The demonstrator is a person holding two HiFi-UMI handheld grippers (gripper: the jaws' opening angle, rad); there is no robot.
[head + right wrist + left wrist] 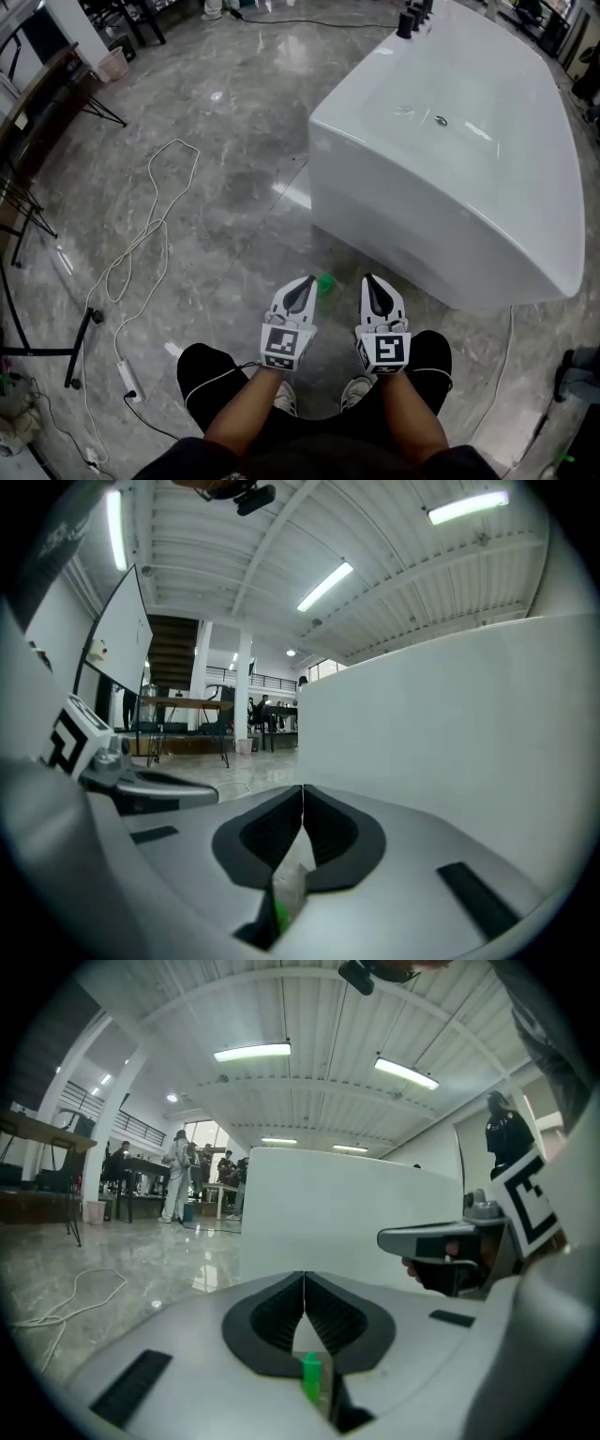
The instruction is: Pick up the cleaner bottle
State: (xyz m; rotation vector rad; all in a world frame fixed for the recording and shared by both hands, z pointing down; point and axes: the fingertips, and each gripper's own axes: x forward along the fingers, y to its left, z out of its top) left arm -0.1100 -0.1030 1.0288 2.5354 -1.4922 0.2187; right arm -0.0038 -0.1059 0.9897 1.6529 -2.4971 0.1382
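One glossy white bathtub (450,159) stands on the grey marble floor (216,169), with a metal drain fitting (441,119) in its basin. One white cable (150,234) loops across the floor. Two grippers, the left gripper (307,281) and the right gripper (369,280), have their jaws pressed together and empty. One small green-topped cleaner bottle (325,283) sits on the floor between their tips, near the tub's base.

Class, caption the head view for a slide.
Left gripper and right gripper, both shut, hover near a small green object beside the glossy white bathtub.
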